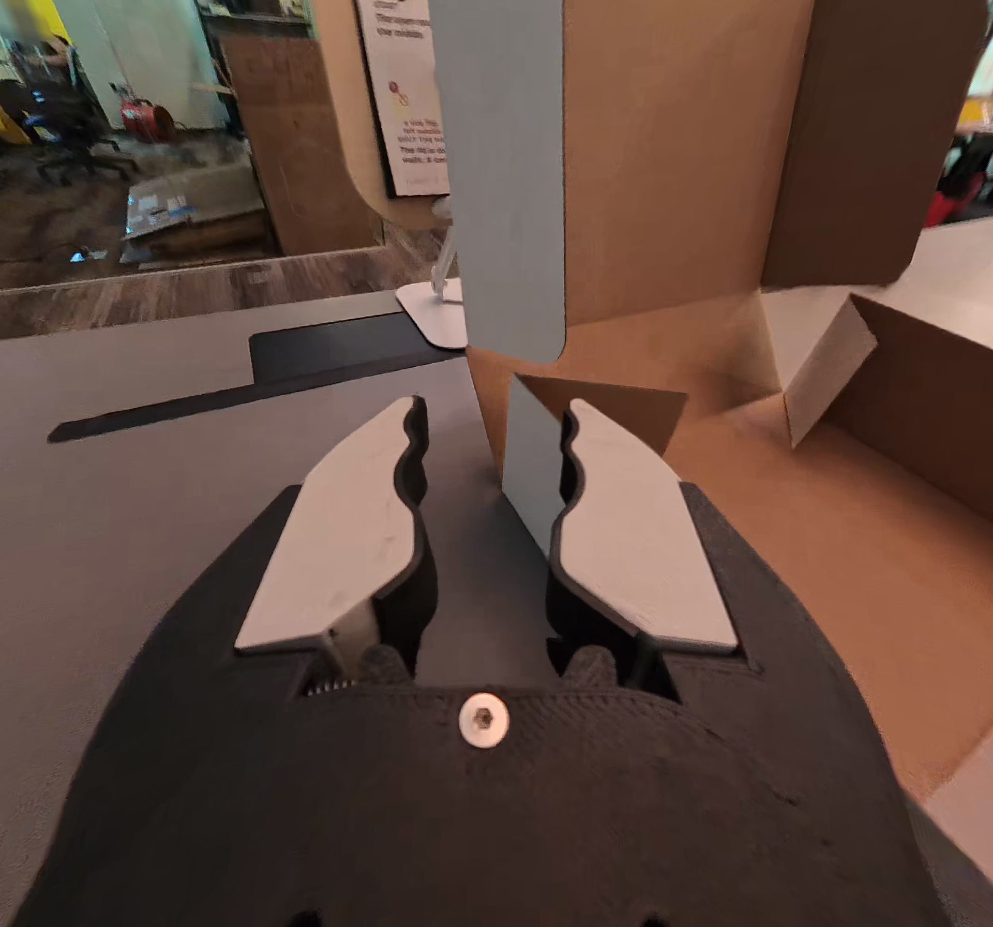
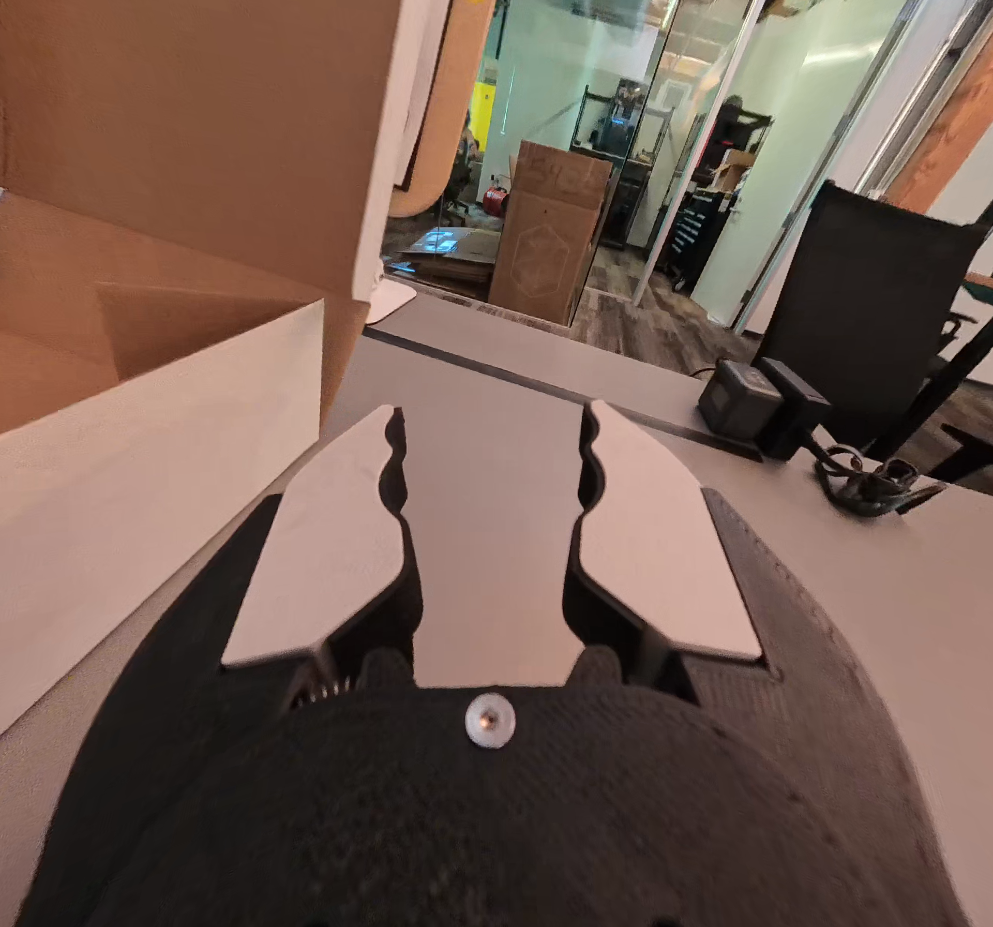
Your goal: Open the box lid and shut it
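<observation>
With both tongs (image 1: 491, 417) (image 2: 491, 420) open and empty, we judge the upright cardboard lid (image 1: 671, 149) at twelve o'clock light, bendy, best pinched at its edge.

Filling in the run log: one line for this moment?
lid: raised upright | box: open | left gripper: open, at box wall | right gripper: open, empty

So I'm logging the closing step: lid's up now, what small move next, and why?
Probably lift the left gripper toward the raised lid's side flap to tip it shut: the lid stands upright, the cardboard box is open, and both grippers are open, holding nothing.
</observation>
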`<state>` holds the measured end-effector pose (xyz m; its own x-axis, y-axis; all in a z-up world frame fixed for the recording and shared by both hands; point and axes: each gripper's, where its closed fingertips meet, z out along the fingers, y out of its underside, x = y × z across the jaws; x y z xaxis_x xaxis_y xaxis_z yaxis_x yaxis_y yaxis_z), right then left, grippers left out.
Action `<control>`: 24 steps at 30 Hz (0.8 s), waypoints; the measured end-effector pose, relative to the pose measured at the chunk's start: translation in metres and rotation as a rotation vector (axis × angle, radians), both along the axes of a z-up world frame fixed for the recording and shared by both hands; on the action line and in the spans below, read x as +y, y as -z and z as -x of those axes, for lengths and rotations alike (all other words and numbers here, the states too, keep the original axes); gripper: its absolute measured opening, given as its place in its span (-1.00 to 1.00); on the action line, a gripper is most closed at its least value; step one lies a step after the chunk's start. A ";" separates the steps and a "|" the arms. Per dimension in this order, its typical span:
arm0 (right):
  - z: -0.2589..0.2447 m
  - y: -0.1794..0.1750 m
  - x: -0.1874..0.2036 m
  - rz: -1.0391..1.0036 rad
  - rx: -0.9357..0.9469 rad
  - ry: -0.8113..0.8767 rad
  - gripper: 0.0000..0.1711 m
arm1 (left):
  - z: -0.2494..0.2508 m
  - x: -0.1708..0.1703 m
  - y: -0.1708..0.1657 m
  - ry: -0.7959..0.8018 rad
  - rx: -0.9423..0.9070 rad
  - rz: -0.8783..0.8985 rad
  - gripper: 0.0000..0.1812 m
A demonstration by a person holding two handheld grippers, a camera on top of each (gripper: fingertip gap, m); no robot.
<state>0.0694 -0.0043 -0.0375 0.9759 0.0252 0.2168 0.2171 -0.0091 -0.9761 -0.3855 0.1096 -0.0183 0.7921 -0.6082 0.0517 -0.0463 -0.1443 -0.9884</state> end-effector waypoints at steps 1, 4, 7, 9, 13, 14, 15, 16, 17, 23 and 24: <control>0.002 -0.002 -0.002 -0.015 0.007 -0.006 -0.27 | 0.001 0.001 0.008 0.001 -0.004 0.020 -0.49; 0.012 -0.003 -0.003 -0.045 0.018 -0.030 -0.28 | 0.003 0.001 0.020 0.002 0.078 0.066 -0.44; 0.019 0.002 -0.001 -0.019 -0.025 -0.042 -0.28 | 0.005 0.001 0.021 -0.028 0.103 0.029 -0.44; 0.018 0.002 -0.002 -0.015 -0.043 -0.035 -0.28 | 0.001 -0.001 0.025 -0.006 0.098 0.050 -0.44; 0.012 -0.001 -0.006 -0.031 0.005 -0.026 -0.28 | -0.003 0.001 0.039 -0.002 0.134 0.091 -0.44; 0.009 -0.001 -0.006 -0.033 0.021 -0.017 -0.28 | -0.002 0.002 0.043 -0.008 0.146 0.102 -0.44; 0.005 -0.001 -0.007 -0.035 0.040 -0.010 -0.28 | -0.001 0.003 0.046 -0.013 0.151 0.111 -0.44; 0.002 -0.001 -0.007 -0.037 0.062 -0.003 -0.28 | 0.000 0.004 0.047 -0.017 0.147 0.117 -0.44; -0.001 -0.001 -0.007 -0.038 0.084 0.001 -0.28 | 0.001 0.005 0.047 -0.018 0.136 0.122 -0.43; -0.008 0.000 -0.009 -0.032 0.127 0.016 -0.28 | 0.007 0.004 0.038 -0.027 0.044 0.133 -0.44; -0.007 0.001 -0.008 -0.028 0.126 0.012 -0.28 | 0.008 0.004 0.037 -0.024 0.033 0.138 -0.44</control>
<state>0.0768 -0.0126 -0.0381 0.9957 0.0088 0.0924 0.0923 0.0163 -0.9956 -0.3932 0.1133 -0.0552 0.8092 -0.5777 0.1072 -0.0735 -0.2805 -0.9570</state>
